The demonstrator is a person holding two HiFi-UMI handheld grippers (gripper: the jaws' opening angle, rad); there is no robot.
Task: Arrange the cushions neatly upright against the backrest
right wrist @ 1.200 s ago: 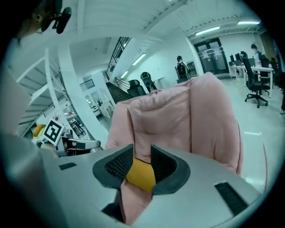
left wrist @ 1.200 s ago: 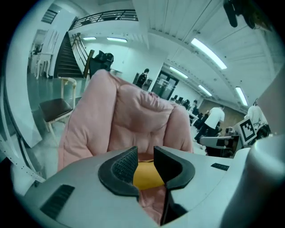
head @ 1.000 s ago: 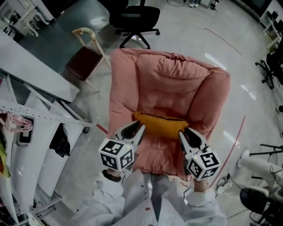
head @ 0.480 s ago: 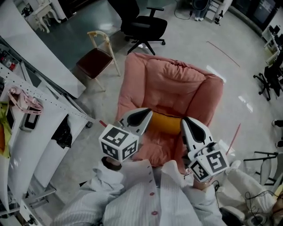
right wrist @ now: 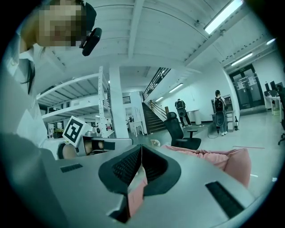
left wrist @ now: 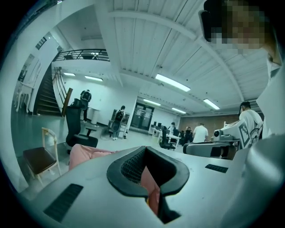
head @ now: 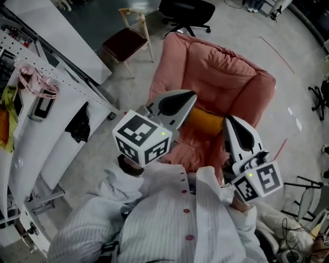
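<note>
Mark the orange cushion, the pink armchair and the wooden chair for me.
orange cushion (head: 208, 122), head view, middle of its visible face.
pink armchair (head: 221, 72), head view, backrest.
wooden chair (head: 125, 45), head view, red seat.

Large open lab or workshop hall, not a home. Bare polished floor (head: 288, 67); high white ceiling with strip lights (left wrist: 171, 83). Stairs (right wrist: 154, 116) lead to a railed gallery (left wrist: 82, 54). Office chairs (head: 187, 10), metal racks (right wrist: 73, 104), a pegboard (head: 13, 43), and people at desks (left wrist: 200, 132). One pink armchair (head: 216, 72) stands alone mid-floor.
</note>
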